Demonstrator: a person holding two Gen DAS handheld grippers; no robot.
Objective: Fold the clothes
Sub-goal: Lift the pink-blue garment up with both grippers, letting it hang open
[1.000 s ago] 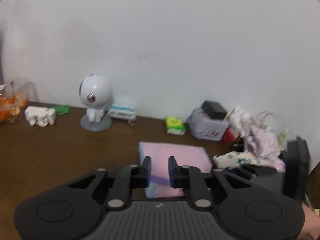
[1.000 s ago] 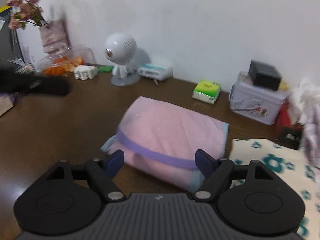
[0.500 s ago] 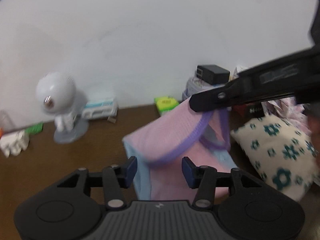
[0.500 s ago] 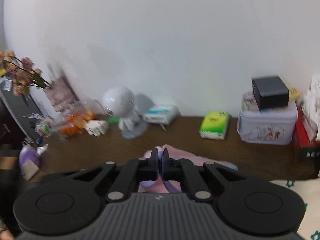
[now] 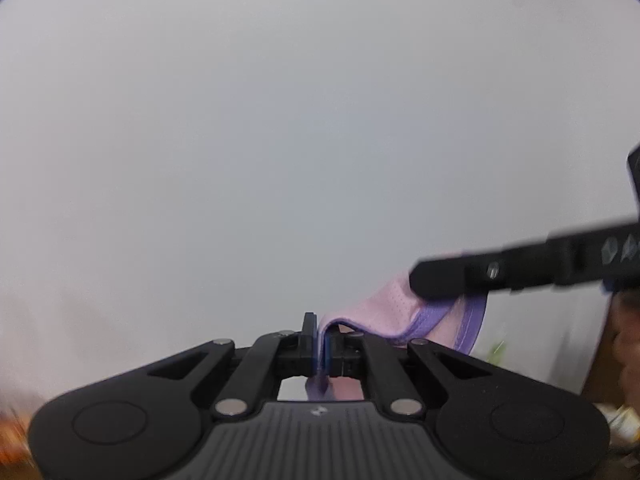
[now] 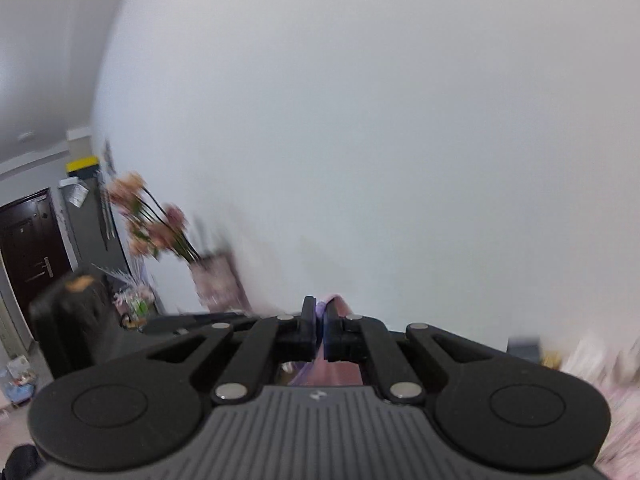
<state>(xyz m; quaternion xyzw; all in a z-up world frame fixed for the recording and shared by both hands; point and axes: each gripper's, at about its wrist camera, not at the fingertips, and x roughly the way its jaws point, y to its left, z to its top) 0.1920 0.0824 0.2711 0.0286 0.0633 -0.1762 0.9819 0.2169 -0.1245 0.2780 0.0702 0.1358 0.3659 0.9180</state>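
The pink garment [image 5: 384, 316] with purple trim hangs in the air between my two grippers. My left gripper [image 5: 320, 340] is closing hard on one part of its edge, and its pads press the cloth. From the right of that view, my right gripper [image 5: 416, 280] reaches in as a black bar over another part of the edge. In the right wrist view my right gripper [image 6: 319, 320] is shut on the pink garment [image 6: 340, 372], which drops away below the fingers. Most of the garment is hidden under the gripper bodies.
A plain white wall [image 5: 320, 120] fills both views. Pink flowers in a vase [image 6: 152, 224] stand at the left, with a dark door [image 6: 28, 248] beyond them. A blurred dark shape [image 6: 68, 320] sits low left. Blurred clutter [image 6: 592, 356] lies low right.
Both grippers rose off the table, so the views now face the wall. The right gripper shut on the pink garment first, then the left one. The garment came up with them.
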